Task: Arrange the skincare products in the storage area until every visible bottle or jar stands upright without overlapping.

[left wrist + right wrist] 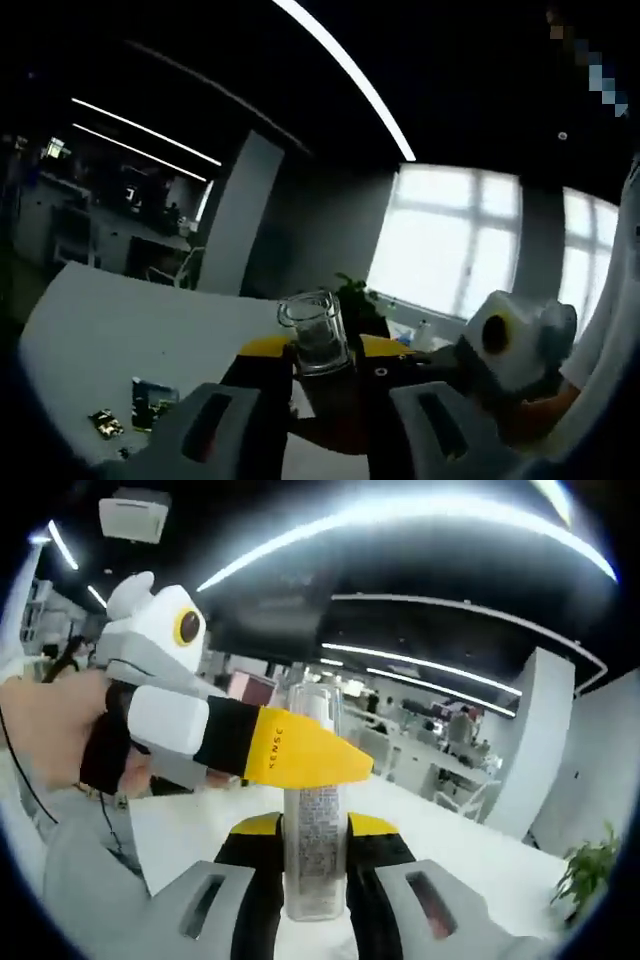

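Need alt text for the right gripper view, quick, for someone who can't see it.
The right gripper clamps a tall clear bottle with a printed label upright between its jaws. The left gripper, held in a person's hand, reaches in from the left, its yellow tip crossing the bottle, above a white table.

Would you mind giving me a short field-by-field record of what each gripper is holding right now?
left gripper: shut on clear glass jar, jar upright between the jaws
right gripper: shut on tall clear bottle, printed label facing the camera
table: white, with small packets lying flat
background: plant before a bright window
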`<action>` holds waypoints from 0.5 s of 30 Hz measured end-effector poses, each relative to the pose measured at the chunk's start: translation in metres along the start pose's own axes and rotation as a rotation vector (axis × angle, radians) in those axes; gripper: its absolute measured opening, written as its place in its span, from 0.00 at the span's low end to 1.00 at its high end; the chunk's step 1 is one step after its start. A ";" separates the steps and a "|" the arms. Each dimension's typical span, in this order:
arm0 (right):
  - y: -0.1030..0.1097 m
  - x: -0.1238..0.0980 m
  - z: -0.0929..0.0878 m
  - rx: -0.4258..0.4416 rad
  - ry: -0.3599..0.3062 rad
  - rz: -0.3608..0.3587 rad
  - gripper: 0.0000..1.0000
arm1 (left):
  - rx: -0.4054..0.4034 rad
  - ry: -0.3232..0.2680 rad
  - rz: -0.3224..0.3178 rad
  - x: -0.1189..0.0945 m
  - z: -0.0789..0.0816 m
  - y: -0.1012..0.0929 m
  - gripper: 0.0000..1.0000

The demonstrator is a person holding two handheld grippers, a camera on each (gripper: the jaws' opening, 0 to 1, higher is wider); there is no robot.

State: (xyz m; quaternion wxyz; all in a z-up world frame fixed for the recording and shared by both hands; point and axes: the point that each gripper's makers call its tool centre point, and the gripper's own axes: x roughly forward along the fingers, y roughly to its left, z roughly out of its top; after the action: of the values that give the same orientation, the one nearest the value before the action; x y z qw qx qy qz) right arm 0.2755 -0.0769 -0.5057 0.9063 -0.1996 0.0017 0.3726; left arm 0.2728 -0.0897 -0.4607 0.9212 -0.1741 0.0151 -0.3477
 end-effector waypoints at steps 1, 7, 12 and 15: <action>-0.001 0.000 -0.003 -0.004 0.011 -0.007 0.22 | -0.001 -0.001 0.011 0.001 -0.001 0.000 0.17; -0.005 -0.001 -0.011 0.009 0.038 -0.038 0.22 | -0.013 -0.007 0.058 0.003 -0.007 0.006 0.17; -0.005 -0.003 -0.010 0.060 0.028 -0.028 0.22 | -0.030 0.000 0.018 0.002 -0.003 0.005 0.15; -0.002 -0.004 -0.008 0.061 0.018 -0.004 0.22 | -0.071 0.006 -0.010 0.000 -0.002 0.010 0.15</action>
State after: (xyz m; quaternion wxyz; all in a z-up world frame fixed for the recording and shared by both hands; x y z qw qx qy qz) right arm 0.2755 -0.0835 -0.5117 0.9127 -0.1752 0.0208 0.3686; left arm 0.2784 -0.0834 -0.4658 0.9126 -0.2056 0.0292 -0.3521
